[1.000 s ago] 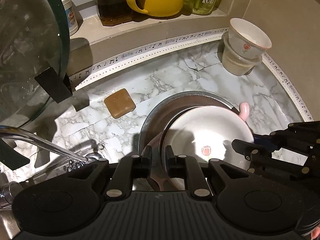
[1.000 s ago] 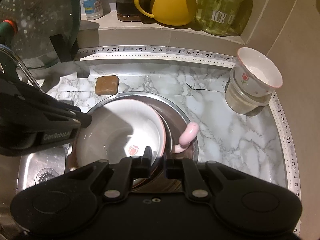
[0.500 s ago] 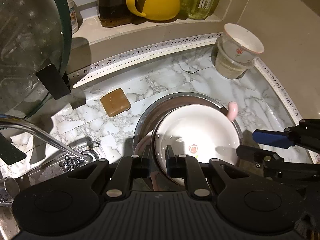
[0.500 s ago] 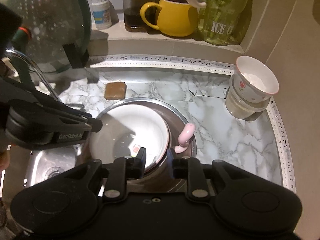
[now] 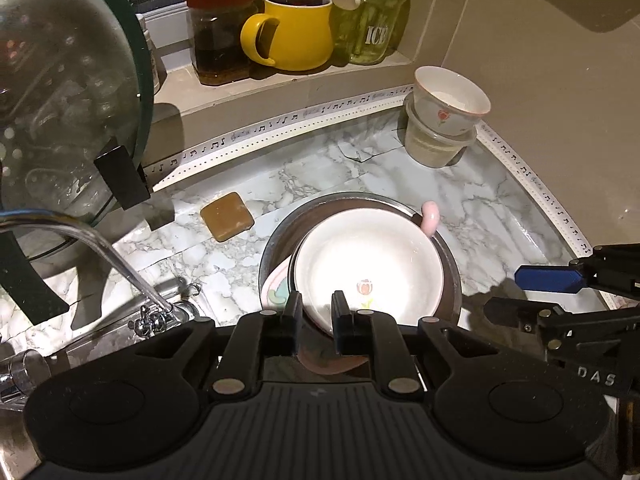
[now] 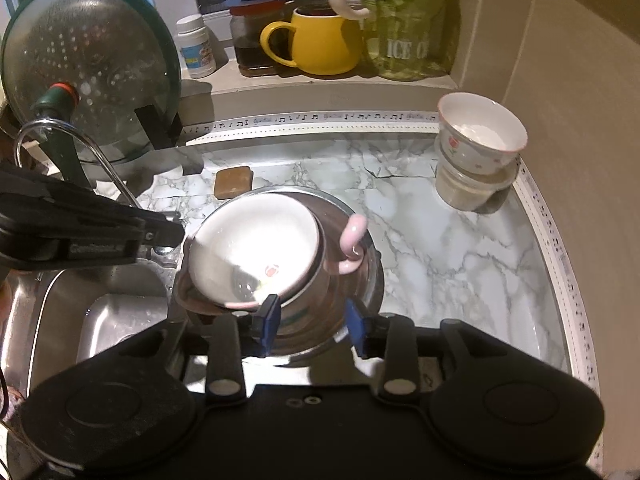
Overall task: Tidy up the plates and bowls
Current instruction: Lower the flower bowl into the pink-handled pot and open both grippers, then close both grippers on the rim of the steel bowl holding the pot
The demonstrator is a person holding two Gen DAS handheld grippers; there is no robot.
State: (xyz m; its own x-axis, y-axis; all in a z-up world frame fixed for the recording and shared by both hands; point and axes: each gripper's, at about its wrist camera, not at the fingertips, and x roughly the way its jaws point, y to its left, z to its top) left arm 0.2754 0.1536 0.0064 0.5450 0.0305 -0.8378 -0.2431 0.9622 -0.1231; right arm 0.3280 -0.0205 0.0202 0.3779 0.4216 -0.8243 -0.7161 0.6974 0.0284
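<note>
plate (image 5: 372, 264) in metal basin (image 5: 450, 264), soap bar (image 5: 227, 216) left, stacked cups (image 5: 444, 120) behind right

You can read "ICE" on the green glass jar (image 5: 370, 20) on the window ledge, "DAS" on the right hand-held gripper (image 5: 532, 292) in the left wrist view, and a blurred "GenRobot" on the left hand-held gripper (image 6: 176, 236) in the right.

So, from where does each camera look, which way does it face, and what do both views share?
Left wrist: sits on the left tongs, looking steeply down at the white plate they grip; the right tongs show at right.
Right wrist: sits on the right tongs, jaws opening, nothing pressed; the left tongs show at left.
Shared: plate, steel basin, yellow mug, stacked cups.
</note>
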